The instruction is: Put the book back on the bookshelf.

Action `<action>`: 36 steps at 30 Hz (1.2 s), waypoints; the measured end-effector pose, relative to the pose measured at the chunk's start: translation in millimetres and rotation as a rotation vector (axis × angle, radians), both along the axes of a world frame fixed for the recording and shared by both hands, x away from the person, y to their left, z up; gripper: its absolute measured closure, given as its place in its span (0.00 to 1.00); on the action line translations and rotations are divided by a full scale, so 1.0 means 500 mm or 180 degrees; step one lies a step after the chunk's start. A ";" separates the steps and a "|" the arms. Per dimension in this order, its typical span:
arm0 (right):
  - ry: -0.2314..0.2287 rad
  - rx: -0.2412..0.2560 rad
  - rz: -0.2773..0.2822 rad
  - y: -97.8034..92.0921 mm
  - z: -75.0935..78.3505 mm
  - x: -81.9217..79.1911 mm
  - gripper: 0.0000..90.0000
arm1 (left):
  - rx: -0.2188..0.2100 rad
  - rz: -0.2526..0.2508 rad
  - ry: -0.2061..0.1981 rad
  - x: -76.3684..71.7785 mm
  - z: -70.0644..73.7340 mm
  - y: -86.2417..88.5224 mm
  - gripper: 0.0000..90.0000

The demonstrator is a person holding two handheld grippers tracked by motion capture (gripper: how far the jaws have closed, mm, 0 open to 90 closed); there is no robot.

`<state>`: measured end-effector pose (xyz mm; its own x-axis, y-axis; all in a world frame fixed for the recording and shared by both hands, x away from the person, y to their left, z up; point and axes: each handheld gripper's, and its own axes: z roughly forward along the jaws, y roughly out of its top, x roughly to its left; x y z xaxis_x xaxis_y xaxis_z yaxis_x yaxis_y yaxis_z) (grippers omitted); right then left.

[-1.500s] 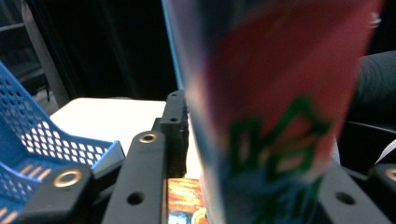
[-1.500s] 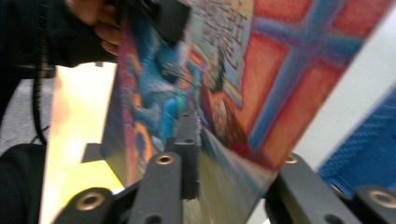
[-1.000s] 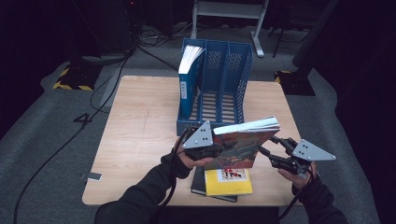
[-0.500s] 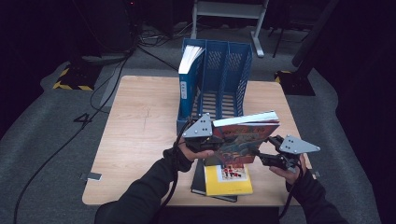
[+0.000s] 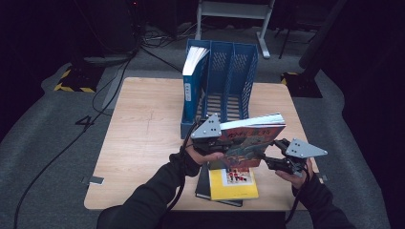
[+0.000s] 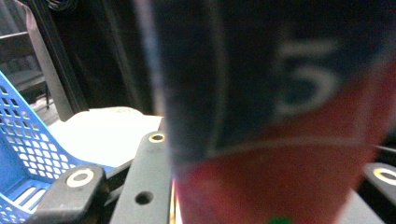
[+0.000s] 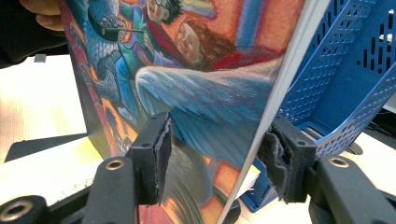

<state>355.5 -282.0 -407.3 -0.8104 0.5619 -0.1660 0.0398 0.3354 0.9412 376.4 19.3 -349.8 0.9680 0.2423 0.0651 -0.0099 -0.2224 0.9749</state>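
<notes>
An illustrated book stands on edge, lifted above the table, just in front of the blue file rack. My left gripper is shut on its spine end; in the left gripper view the blurred spine sits between the jaws of the left gripper. My right gripper is at the book's right end. In the right gripper view the right gripper is open, its pads straddling the cover and page edge.
A blue-spined book stands in the rack's left slot; the other slots look empty. A yellow book lies on a dark one near the front edge of the wooden table. The rack's mesh wall is close behind.
The illustrated book has risen slightly and stands more upright, nearer the rack. The right gripper has shifted a little to the left along with it.
</notes>
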 end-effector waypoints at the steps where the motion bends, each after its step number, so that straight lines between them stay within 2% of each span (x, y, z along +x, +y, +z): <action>1: 0.0001 -0.0001 -0.0002 0.000 0.000 0.000 0.51 | -0.0002 -0.0010 0.0030 0.000 0.001 0.000 0.81; 5: -0.0001 -0.0006 0.0000 0.000 0.000 0.000 0.50 | -0.0011 0.0022 0.0077 0.001 0.002 -0.001 0.82; 12: 0.0021 -0.0192 -0.0079 -0.021 -0.010 0.002 0.43 | 0.0017 0.0120 0.0060 -0.003 0.005 -0.005 0.82; 14: 0.0083 -0.0290 -0.0150 -0.038 -0.020 0.006 0.41 | 0.0021 0.0133 0.0046 -0.003 0.006 -0.007 0.82; 16: 0.0215 -0.0364 -0.0207 -0.059 -0.032 0.012 0.39 | 0.0017 0.0156 0.0052 -0.003 0.007 -0.009 0.82; 18: 0.0292 -0.0407 -0.0351 -0.077 -0.045 0.016 0.36 | 0.0009 0.0186 0.0052 -0.003 0.008 -0.012 0.82; 19: 0.0380 -0.0441 -0.0423 -0.091 -0.055 0.019 0.36 | 0.0004 0.0192 0.0048 -0.002 0.009 -0.014 0.82; 24: 0.0481 -0.0504 -0.0583 -0.120 -0.074 0.025 0.36 | 0.0024 0.0228 -0.0014 -0.005 0.017 -0.029 0.82; 27: 0.0545 -0.0484 -0.0655 -0.131 -0.080 0.030 0.36 | 0.0051 0.0236 -0.0046 -0.004 0.023 -0.036 0.82; 36: 0.0635 -0.0522 -0.0683 -0.132 -0.093 0.039 0.36 | 0.0000 0.0300 -0.0131 0.002 0.051 -0.037 0.82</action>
<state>375.1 -348.0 -453.8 -0.7020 0.7023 -0.1183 0.3040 0.4457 0.8420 377.6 0.9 -324.2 0.9375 0.3322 0.1042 -0.0288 -0.2241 0.9741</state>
